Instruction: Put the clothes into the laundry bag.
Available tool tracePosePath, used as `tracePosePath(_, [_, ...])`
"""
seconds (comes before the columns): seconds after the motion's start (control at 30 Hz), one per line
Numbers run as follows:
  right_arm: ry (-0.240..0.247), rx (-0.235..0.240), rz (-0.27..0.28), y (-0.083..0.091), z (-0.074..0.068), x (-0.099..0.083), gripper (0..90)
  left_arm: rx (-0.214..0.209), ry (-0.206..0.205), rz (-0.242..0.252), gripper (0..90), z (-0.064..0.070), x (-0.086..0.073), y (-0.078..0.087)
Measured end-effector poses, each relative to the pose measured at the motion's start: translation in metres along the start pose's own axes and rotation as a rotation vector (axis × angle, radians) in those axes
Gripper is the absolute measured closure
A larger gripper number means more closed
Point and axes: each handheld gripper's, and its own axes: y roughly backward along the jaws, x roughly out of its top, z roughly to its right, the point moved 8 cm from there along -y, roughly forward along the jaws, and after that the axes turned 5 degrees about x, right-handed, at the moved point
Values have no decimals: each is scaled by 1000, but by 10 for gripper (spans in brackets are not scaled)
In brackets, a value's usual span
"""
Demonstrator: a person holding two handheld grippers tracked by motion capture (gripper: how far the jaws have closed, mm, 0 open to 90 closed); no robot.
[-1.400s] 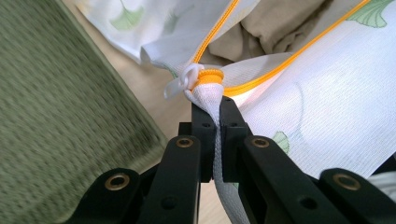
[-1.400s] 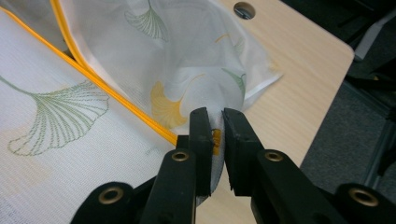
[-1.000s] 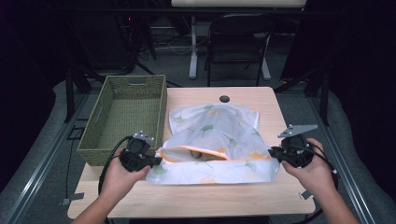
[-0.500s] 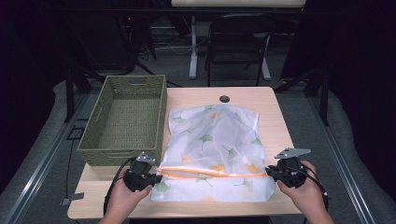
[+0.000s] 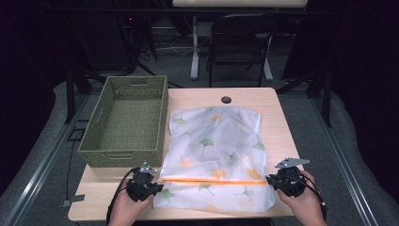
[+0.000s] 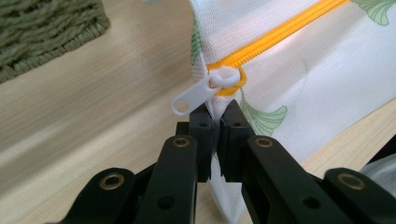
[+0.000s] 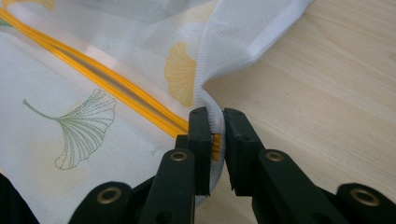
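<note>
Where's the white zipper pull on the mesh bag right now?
In the left gripper view, the white zipper pull sits at the end of the yellow zipper, just above the left gripper, which pinches the mesh bag right beneath it.

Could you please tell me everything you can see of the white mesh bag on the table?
The mesh bag is thin white netting printed with green and yellow ginkgo leaves. It lies flat on the wooden table, beside the woven basket. An orange zipper crosses it near the front edge, with a white pull tab at the left end. The left gripper and right gripper pinch the fabric at the zipper's ends.
</note>
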Motion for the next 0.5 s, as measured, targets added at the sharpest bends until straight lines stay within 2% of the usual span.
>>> tracePosePath(0.03, [-3,9,-1,-1,0,-1,814,-6,-9,-4,858,-1,-1,0])
tracePosePath(0.07, [-6,8,2,-2,1,-2,814,-3,7,1,856,0,-2,-2])
tracePosePath(0.37, [-23,7,-15,-8,2,-11,804,-9,10,-3,806,1,-8,-5])
tracePosePath(0.43, [-30,11,-11,-9,2,-11,796,-8,-12,-9,790,-1,-9,-5])
tracePosePath(0.5, [-34,11,-5,-9,1,-12,777,-10,8,0,744,1,-9,-5])
